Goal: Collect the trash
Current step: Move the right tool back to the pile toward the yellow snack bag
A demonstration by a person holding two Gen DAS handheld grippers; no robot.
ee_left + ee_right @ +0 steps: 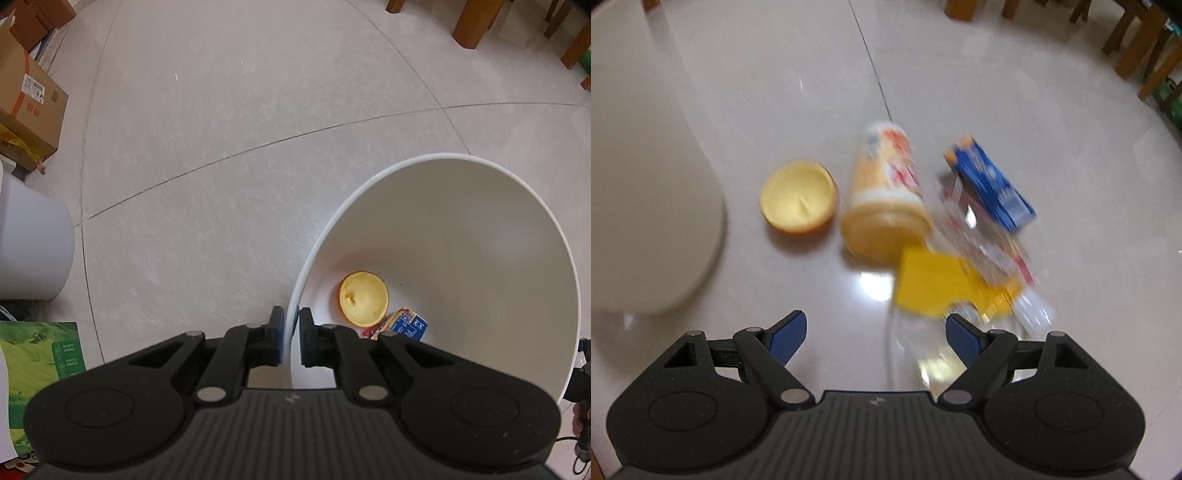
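Presently, on a pale tiled floor (pixel 221 166):

Item 1. Left tongs (pixel 290 334): closed on the near rim of a white bin (pixel 461 229), one blue pad outside the wall, the other inside. The bin appears tilted, its mouth open to the left wrist camera.

Item 2. Bin contents: a hollow half citrus peel (pixel 364 298), cut side up, lying on the bottom; just beside it, partly hidden behind the left tongs, a small blue carton (pixel 408 325) with a red and yellow scrap at its edge.

Item 3. Right tongs (pixel 876 338): spread wide, holding nothing, above the floor.

Item 4. Trash on the floor ahead of the right tongs, view blurred: a second half peel (pixel 798 195), hollow side up; a yellow printed cup (pixel 884 195) lying on its side just right of it; a blue box (pixel 991 184) further right; a yellow card (pixel 931 282) nearest the tongs; a clear wrapper (pixel 990 240) with red print between box and card, overlapping both. Markings are not legible.

Item 5. A white curved wall, possibly the bin's (pixel 646 166), fills the left of the right wrist view.

Item 6. Surroundings: cardboard boxes (pixel 29 96) at far left, a white cylindrical container (pixel 33 243) below them, wooden furniture legs (pixel 476 22) at top right.
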